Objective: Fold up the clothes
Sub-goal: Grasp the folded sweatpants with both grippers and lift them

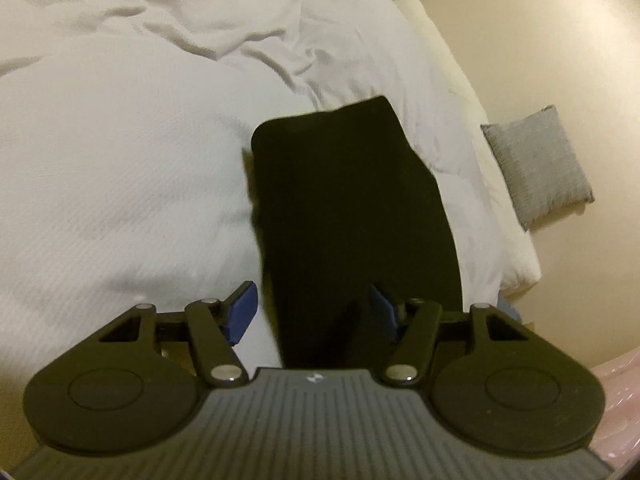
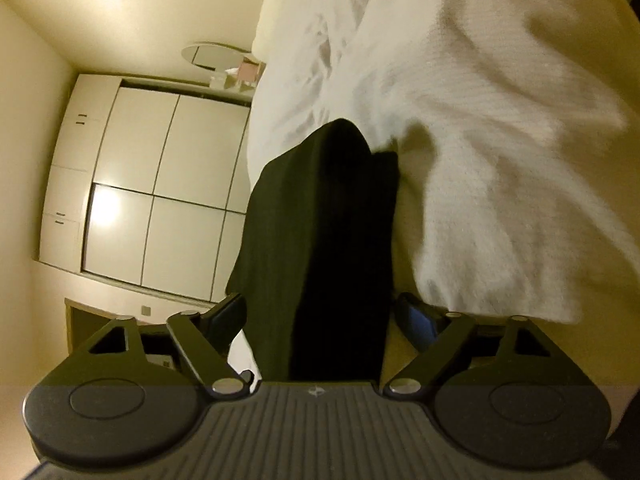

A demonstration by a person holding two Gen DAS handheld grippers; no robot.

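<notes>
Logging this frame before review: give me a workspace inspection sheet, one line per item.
Surface: bed with a rumpled white duvet.
Job's things: one black garment, long and narrow, running forward from between each pair of fingers.
Clutter: grey cushion on the floor beside the bed.
Grippers: left tongs open, blue pads either side of the garment, not pinching; right tongs open, garment between the fingers.
Cables: nothing seen.
Surroundings: beige floor; white panelled wardrobe and a round mirror in the right wrist view, which is rolled sideways; small items near the mirror too blurred to name.
</notes>
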